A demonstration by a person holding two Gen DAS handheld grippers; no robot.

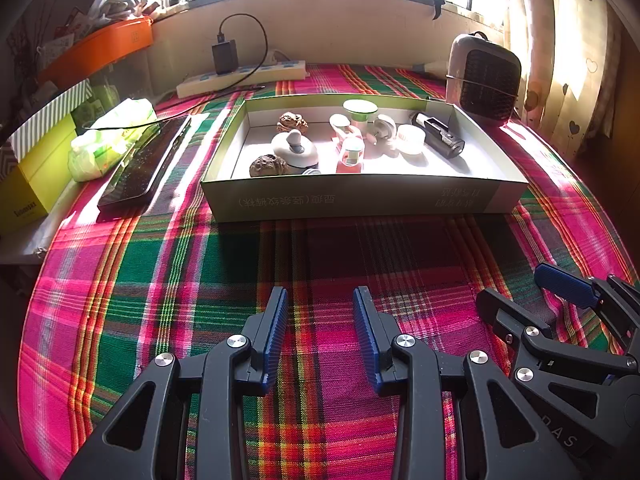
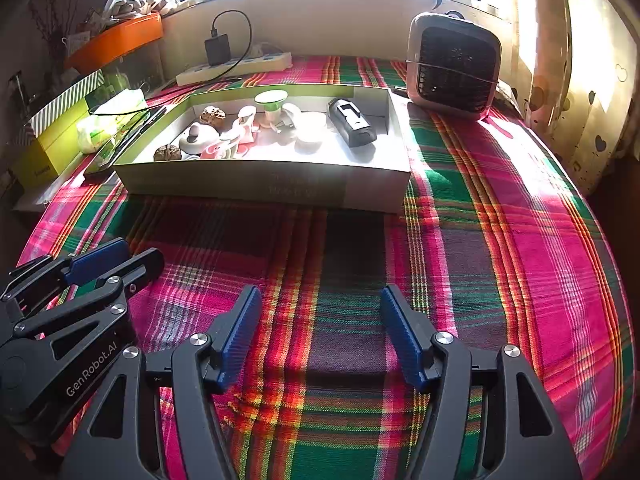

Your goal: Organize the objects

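**Both claws empty, box of small things straight ahead**

The tabletop [image 1: 168,280] is covered with a pink, green and red plaid cloth, and the near half of it, under both claws, lies bare. Across its middle sits a shallow cardboard box [image 1: 360,196], its long side running left to right, its near wall facing the claws. Everything that looks like the task's own stuff is already inside it, so the tidying seems far along, or about to go the other way; I cannot tell which.

The box lies forward of both claws and well apart from them. In the left wrist view it is dead ahead; in the right wrist view it sits ahead and off to the left, so the left claw [image 1: 320,320] looks better lined up with the middle of the box, the right claw [image 2: 320,320] with its right end.

Inside, the largest piece is a dark shaver-like gadget [image 2: 352,122] at the right end, its long axis running front to back, slightly slanted. That puts it nearer the right claw. Two brown walnuts [image 1: 268,165] lie at the left end, nearer the left claw, with pale little pots and lids between.

Both claws stand partly open and hold nothing, the right gaping wider than the left.
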